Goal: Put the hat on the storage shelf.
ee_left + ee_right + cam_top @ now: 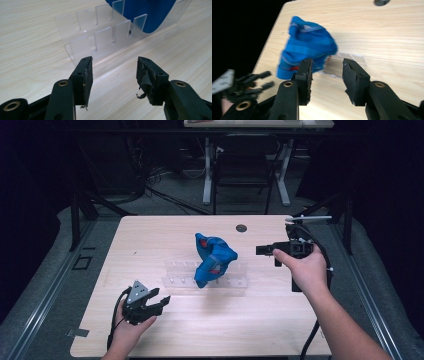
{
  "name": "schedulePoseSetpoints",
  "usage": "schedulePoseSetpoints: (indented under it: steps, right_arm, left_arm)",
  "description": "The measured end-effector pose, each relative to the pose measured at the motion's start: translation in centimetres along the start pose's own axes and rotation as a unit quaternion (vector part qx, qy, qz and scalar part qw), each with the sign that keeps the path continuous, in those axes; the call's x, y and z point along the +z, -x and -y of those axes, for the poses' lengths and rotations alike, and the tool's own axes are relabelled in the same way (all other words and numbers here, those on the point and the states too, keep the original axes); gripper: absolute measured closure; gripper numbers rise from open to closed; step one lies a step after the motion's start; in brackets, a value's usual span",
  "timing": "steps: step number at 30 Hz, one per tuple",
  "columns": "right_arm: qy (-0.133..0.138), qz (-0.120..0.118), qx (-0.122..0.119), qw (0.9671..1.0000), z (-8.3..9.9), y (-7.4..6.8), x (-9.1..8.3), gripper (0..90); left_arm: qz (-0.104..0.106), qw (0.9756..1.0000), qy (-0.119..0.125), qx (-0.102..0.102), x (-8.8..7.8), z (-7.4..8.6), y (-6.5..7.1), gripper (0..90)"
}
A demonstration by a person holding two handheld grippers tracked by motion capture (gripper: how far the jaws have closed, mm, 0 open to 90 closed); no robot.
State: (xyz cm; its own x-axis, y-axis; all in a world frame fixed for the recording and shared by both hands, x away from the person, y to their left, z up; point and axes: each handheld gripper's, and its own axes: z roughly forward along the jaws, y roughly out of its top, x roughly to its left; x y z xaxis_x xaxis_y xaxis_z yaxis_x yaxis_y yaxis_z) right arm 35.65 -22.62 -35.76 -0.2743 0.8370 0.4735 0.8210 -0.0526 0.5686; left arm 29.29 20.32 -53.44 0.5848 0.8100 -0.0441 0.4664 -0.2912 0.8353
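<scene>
A blue cloth item with red patches [214,259] stands slumped in a clear acrylic slotted rack [175,280] at the table's middle. In the right gripper view the blue cloth [308,51] lies beyond the jaws. My left gripper [161,302] is held near the front left of the table, open and empty, facing the rack [100,37] from a short way off. My right gripper [266,251] is to the right of the cloth, open with nothing between its jaws [327,77]. The left gripper also shows at the lower left of the right gripper view [265,80].
The light wooden table [150,235] has a round dark grommet hole [241,228] near its far edge. Behind the table stand a dark chair [245,170] and a white-legged desk [207,175]. Cables trail from both grippers over the front edge.
</scene>
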Motion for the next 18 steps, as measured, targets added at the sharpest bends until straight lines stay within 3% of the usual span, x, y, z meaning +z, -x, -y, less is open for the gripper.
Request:
schedulePoseSetpoints:
  steps: [8,10,11,13,15,16,18]
  right_arm:
    - [0.011,0.03,-0.036,0.9988,2.5,0.9,0.6,53.3]
    - [0.016,0.057,-0.061,0.9964,3.2,0.8,0.7,52.7]
    - [0.025,0.057,-0.067,0.9958,3.6,0.9,0.8,52.5]
    - [0.007,0.064,-0.07,0.9955,4.4,0.9,1.3,52.8]
    - [0.016,0.063,-0.077,0.9949,5.3,1.0,1.7,52.7]
    - [0.006,0.066,-0.077,0.9949,5.7,1.1,1.8,52.7]
    - [0.018,0.068,-0.085,0.9939,6.5,1.1,2.0,52.6]
  left_arm:
    - [-0.01,0.9998,-0.001,-0.014,0.1,0.7,-0.7,47.1]
    - [-0.009,0.9999,-0.003,-0.014,0.0,0.9,-0.8,47.1]
    - [-0.009,0.9998,-0.001,-0.016,0.1,1.0,-0.9,47.1]
    - [-0.01,0.9998,-0.002,-0.017,0.1,1.2,-0.9,47.1]
    - [-0.009,0.9998,-0.005,-0.017,0.0,1.3,-1.0,47.1]
    - [-0.009,0.9998,-0.005,-0.018,0.0,1.3,-1.1,47.0]
    - [-0.01,0.9998,-0.003,-0.019,0.0,1.4,-1.1,47.0]
